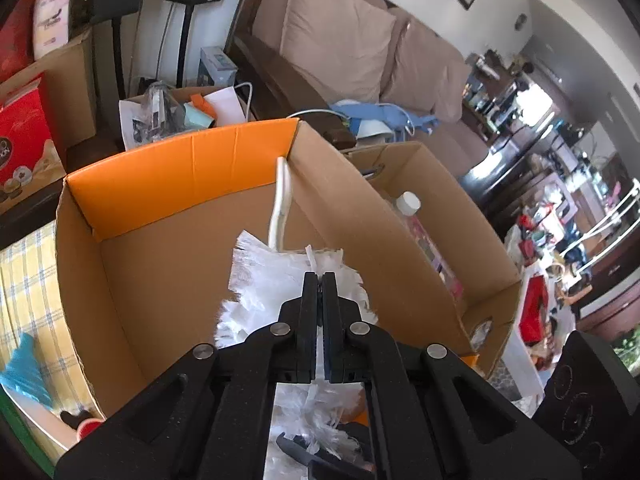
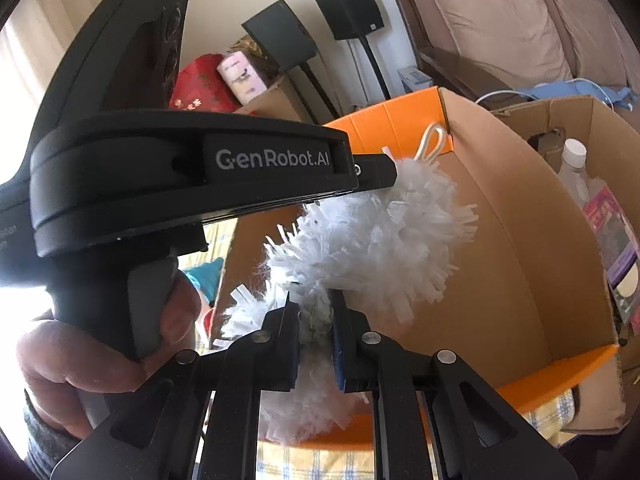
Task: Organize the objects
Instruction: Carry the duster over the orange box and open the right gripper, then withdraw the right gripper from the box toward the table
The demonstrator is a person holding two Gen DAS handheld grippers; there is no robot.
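Observation:
A white fluffy duster [image 1: 264, 284] with a white handle [image 1: 282, 200] hangs over an open cardboard box [image 1: 168, 272] with orange flaps. My left gripper [image 1: 319, 280] is shut on the duster's fluff. In the right wrist view the duster [image 2: 372, 236] fills the middle, its looped handle end [image 2: 430, 142] pointing into the box [image 2: 520, 240]. My right gripper [image 2: 314, 300] is shut on the duster's lower fluff. The left gripper's body [image 2: 200, 176] shows above it, held by a hand.
A second cardboard box [image 1: 452, 216] at the right holds a white-capped bottle [image 1: 412, 210]. A beige sofa [image 1: 360, 40] stands behind. A yellow checked cloth [image 1: 28, 292] lies under the boxes. More boxes and speaker stands are at the back left.

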